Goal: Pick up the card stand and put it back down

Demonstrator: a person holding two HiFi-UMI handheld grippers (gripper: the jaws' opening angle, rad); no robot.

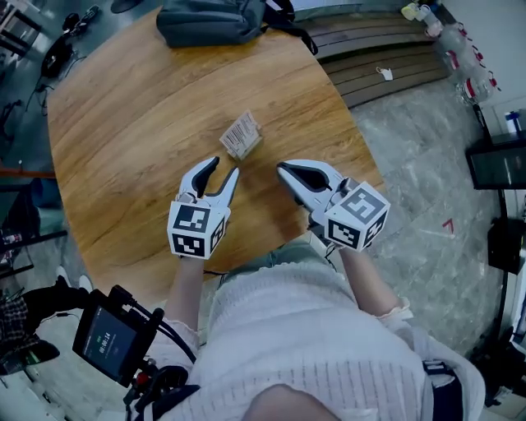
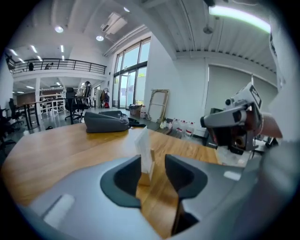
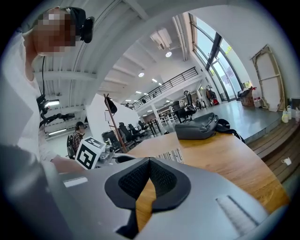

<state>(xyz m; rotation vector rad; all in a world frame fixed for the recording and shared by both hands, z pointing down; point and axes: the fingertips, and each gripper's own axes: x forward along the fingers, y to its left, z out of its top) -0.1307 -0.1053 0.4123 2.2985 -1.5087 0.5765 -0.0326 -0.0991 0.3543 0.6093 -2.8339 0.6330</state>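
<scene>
head view: shows the card stand (image 1: 241, 136) upright on the round wooden table (image 1: 123, 123), just ahead of the left gripper (image 1: 226, 167) and untouched by it, with a grey bag (image 1: 209, 20) at the far edge. left gripper view: looks out through parted jaws with nothing pinched, the stand framed in the gap but beyond the pads. right gripper view: shows the right gripper (image 3: 150, 160) clenched tip to tip on nothing, off to the stand's right.
</scene>
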